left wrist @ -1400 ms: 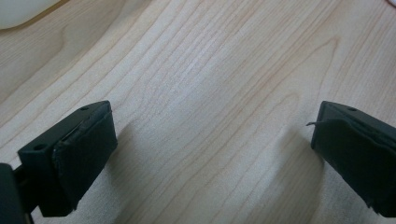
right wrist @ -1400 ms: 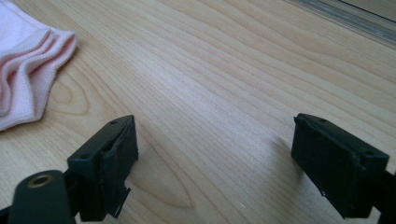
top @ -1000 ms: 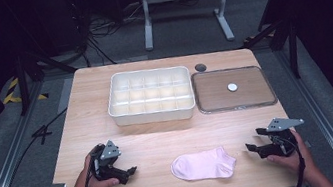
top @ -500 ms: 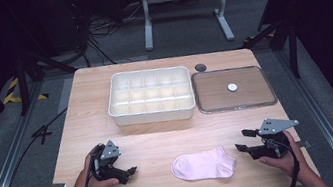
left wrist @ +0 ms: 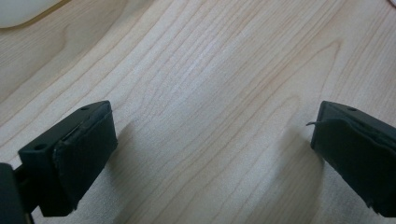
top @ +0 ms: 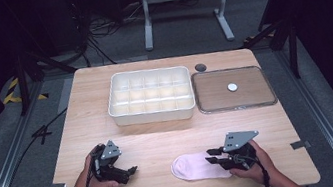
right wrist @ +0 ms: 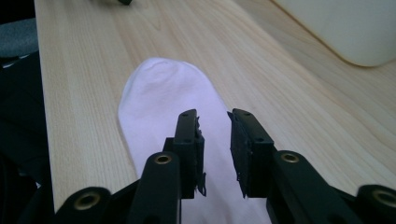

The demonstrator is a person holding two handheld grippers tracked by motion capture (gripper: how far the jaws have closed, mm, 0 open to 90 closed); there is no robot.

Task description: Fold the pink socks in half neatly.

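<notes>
While the left gripper point(top: 128, 171) is resting on the table point(top: 161, 135) with its jaws standing wide apart over bare wood and holding nothing, the right gripper point(top: 214, 158) is working at the sock point(top: 193, 166).

Sock: it is lying flat near the table's front edge, well in front of the bin point(top: 150, 95), pale pink, with its rounded toe pointing toward the left gripper.

Right gripper against sock: it is hovering over the end of the sock farthest from the toe, pointing along the sock toward that toe. In the right gripper view the jaws are standing a narrow gap apart above the sock point(right wrist: 173, 98), having just been closing. Fabric is showing through the gap beneath them, but whether the pads are pinching any of it cannot be told. A hand point(top: 254, 165) is gripping the tool from behind, at the table's front edge.

Left gripper against sock: it is sitting well apart from the toe, on the far side from the right gripper.

Containers:
- Bin: white, divided into compartments, all of them showing bare.
- Tray point(top: 262, 101): shallow, clear-rimmed, lying just beside the bin; a small white disc point(top: 232, 86) is lying in it.
- A dark round spot point(top: 200, 67) is sitting on the table behind the gap between bin and tray.
</notes>
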